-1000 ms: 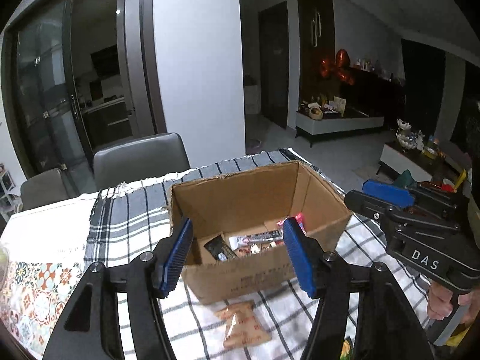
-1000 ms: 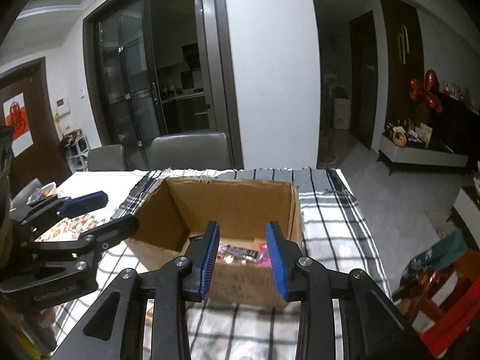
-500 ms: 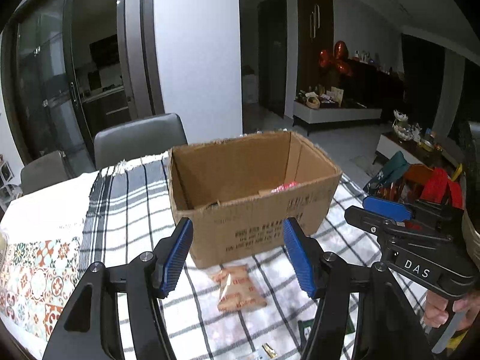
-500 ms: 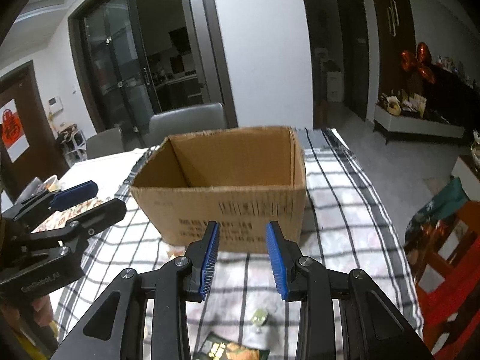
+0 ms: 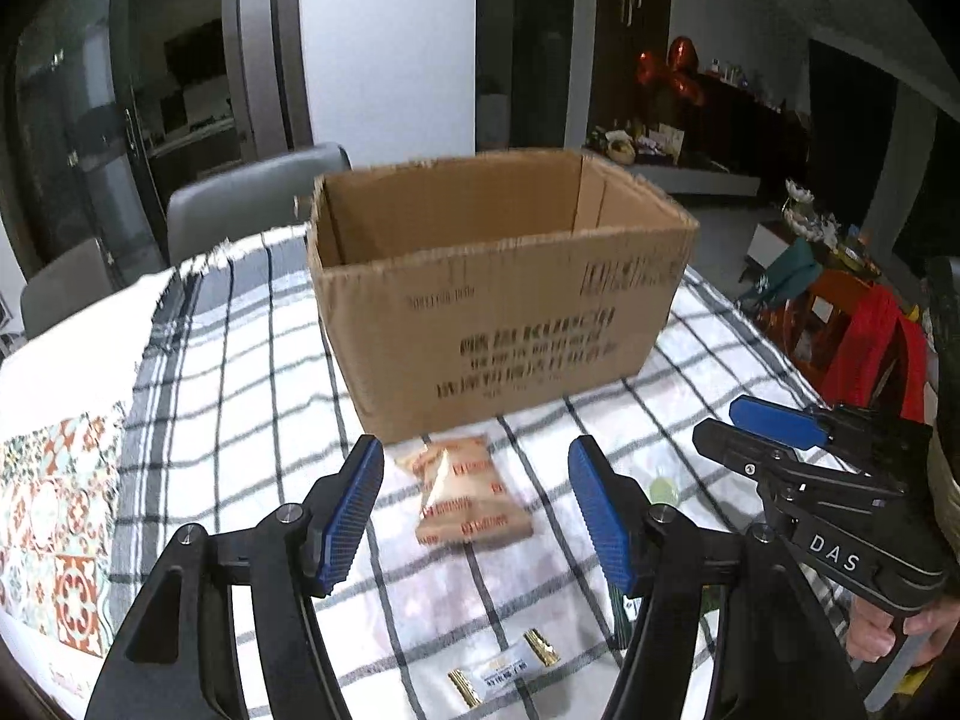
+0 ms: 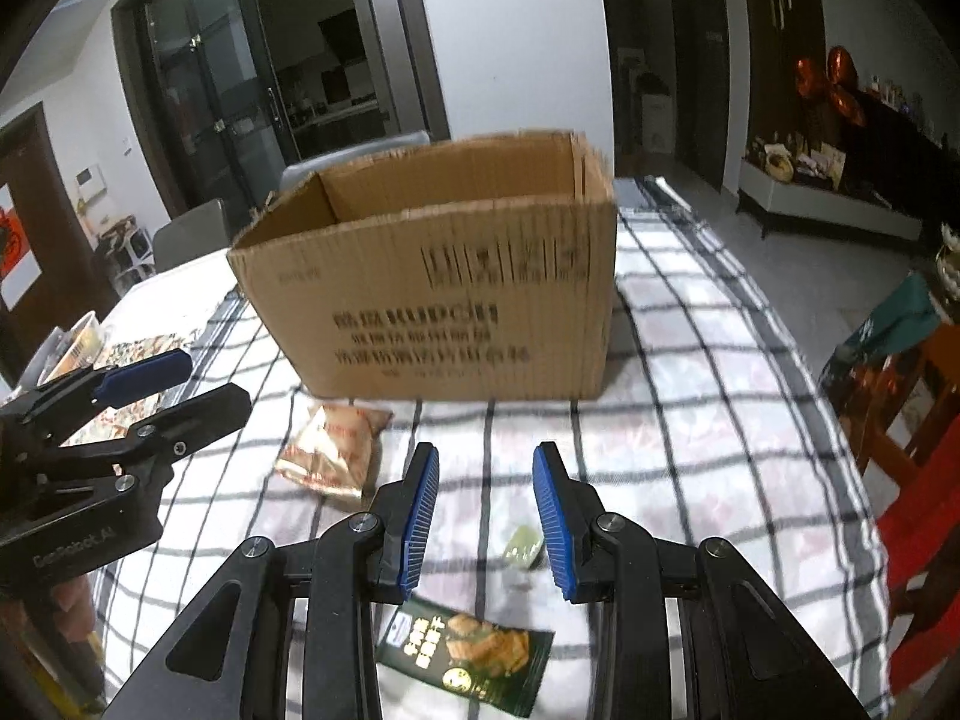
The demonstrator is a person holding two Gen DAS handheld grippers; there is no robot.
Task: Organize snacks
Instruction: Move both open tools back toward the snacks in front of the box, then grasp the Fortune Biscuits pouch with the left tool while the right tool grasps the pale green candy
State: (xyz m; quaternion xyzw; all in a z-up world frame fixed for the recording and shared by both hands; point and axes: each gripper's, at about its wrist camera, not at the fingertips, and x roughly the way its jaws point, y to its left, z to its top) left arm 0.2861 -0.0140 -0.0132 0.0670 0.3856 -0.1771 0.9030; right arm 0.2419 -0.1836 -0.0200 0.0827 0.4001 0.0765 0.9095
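An open cardboard box [image 5: 510, 306] [image 6: 438, 294] stands on the checked tablecloth. In front of it lies a tan snack packet [image 5: 465, 495] [image 6: 333, 450]. A small green candy [image 5: 663, 487] [image 6: 523, 543], a dark green snack bag [image 6: 474, 654] and a small white-and-gold sachet [image 5: 504, 666] lie nearer to me. My left gripper [image 5: 474, 516] is open and empty above the tan packet. My right gripper [image 6: 486, 510] is open and empty above the green candy. Each gripper shows in the other's view, the right one [image 5: 774, 438] and the left one [image 6: 162, 384].
Grey chairs [image 5: 240, 204] stand behind the table. A patterned mat [image 5: 48, 516] lies at the left. A red and orange chair [image 6: 924, 468] stands off the table's right edge. A plastic container [image 6: 72, 342] sits at the far left.
Both grippers have dropped from above the box and pulled back towards the near table edge. The box's inside is now hidden and the loose snacks in front of it have come into view.
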